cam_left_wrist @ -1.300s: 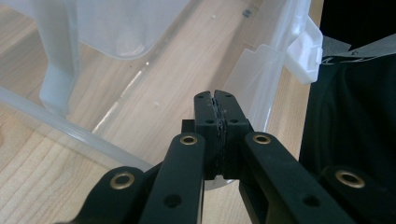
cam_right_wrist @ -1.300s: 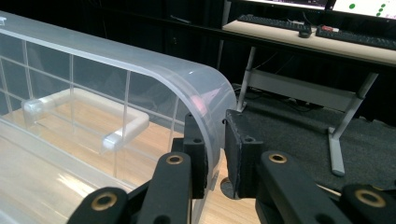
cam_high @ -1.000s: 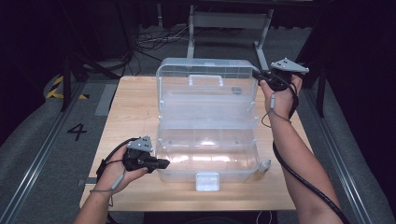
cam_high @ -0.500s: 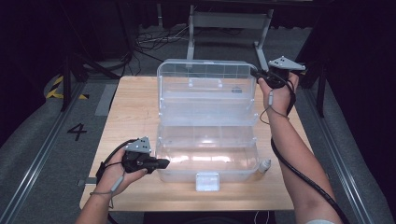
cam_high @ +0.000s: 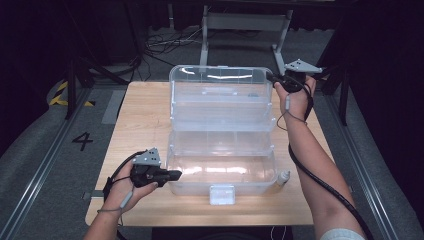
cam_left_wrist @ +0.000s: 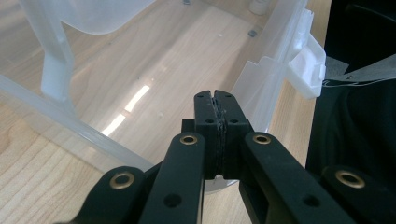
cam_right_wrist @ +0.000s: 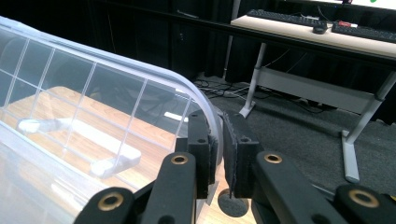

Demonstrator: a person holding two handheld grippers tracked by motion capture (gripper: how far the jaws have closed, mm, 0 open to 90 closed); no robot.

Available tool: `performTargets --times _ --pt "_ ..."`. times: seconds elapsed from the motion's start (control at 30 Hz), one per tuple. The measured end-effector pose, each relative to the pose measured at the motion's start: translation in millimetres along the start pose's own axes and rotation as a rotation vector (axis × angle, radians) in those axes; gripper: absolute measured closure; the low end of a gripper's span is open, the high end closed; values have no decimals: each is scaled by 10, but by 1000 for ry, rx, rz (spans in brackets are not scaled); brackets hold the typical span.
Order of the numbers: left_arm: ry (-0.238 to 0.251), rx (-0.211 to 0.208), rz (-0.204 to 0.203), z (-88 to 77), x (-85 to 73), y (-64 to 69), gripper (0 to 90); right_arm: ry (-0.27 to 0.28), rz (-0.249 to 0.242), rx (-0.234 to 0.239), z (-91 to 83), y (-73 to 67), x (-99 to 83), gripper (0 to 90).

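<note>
Two grippers at work: left gripper [cam_high: 172, 174] pinched shut against clear plastic storage box [cam_high: 220, 145] front corner, right gripper [cam_high: 274, 80] just closing, clamping raised see-through lid [cam_right_wrist: 93, 88] rim.

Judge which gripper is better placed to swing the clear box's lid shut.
Right. The right gripper already straddles the raised lid at its upper corner, jaws closing on the rim. The left gripper sits shut, low beside the box base.

Both grippers are black: the left gripper [cam_high: 172, 174] and right gripper [cam_high: 271, 79] each carry a grey three-cornered plate, brass-ringed screws along the linkages, and a black cable. A pale sleeve edge [cam_high: 340, 234], perhaps white, shows.
</note>
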State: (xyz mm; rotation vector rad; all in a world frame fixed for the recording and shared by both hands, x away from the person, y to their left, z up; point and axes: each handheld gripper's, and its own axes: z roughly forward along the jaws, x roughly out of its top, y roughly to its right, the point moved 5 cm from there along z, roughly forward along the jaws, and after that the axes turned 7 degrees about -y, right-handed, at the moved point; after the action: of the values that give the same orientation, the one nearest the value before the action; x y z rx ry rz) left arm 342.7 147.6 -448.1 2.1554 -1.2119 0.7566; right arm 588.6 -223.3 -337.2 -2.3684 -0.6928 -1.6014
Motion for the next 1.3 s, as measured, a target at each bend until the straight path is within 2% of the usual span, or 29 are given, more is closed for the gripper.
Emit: performTargets --times 0.17,0.3,0.63,1.3 --pt "2 -11 -4 0 -2 -4 890 -13 -9 -5 81 15 -26 832" --pt "6 -26 -17 16 -5 -24 886 -19 4 4 138 41 -56 833" --pt "4 -29 -13 19 -2 -33 883 -21 6 21 211 72 -89 830" --pt "4 -35 -19 19 -1 -37 885 48 54 76 358 147 -224 827"
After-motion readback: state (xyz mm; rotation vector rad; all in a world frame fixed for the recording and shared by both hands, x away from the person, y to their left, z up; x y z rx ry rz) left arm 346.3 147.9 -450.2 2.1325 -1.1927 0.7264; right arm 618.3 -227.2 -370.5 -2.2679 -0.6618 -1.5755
